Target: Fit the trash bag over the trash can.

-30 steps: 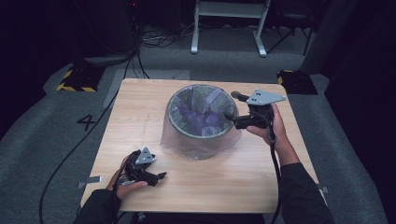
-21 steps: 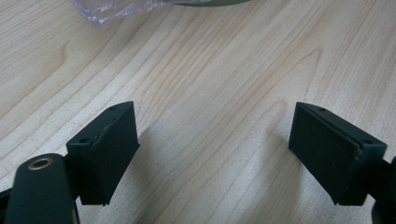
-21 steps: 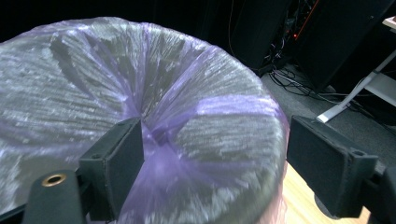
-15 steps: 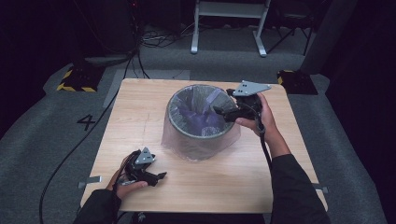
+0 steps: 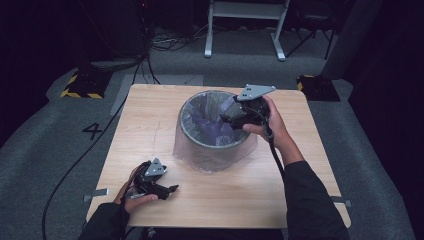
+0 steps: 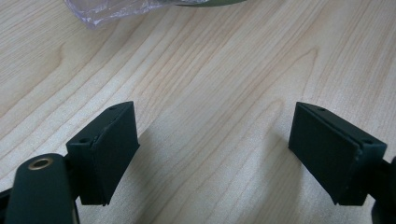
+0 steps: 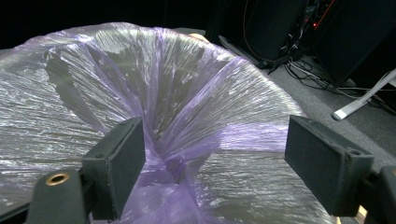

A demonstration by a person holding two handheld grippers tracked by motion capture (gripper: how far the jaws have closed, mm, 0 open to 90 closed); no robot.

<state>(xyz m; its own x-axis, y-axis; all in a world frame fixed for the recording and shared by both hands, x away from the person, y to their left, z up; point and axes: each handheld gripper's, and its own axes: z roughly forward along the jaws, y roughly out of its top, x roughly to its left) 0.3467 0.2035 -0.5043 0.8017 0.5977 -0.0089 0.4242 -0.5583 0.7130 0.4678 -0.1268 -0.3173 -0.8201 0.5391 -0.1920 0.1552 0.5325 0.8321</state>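
**Right gripper poised over bin mouth, left idle at table's near edge**

Left gripper [image 5: 159, 186]: low on the table [image 5: 150, 125] near its front left corner, hand cupped beneath it, forearm entering from the bottom edge. It lies roughly level and points right along the table. Jaws spread wide over bare wood with nothing between them; its own view catches a scrap of clear plastic at the top.

Bin [image 5: 215, 131]: round, upright, at the table's centre, mouth facing up, long axis vertical. A thin purple-tinted liner bag [image 5: 212, 127] is draped over the rim, and its skirt hangs down the outside wall to the tabletop.

Right gripper [image 5: 231, 116]: held above the bin's right rim, arm reaching in from the lower right, wrist bent, nose angled left and down into the opening. Jaws spread apart; the liner's gathered folds [image 7: 177, 154] lie beyond and between them, not pinched.
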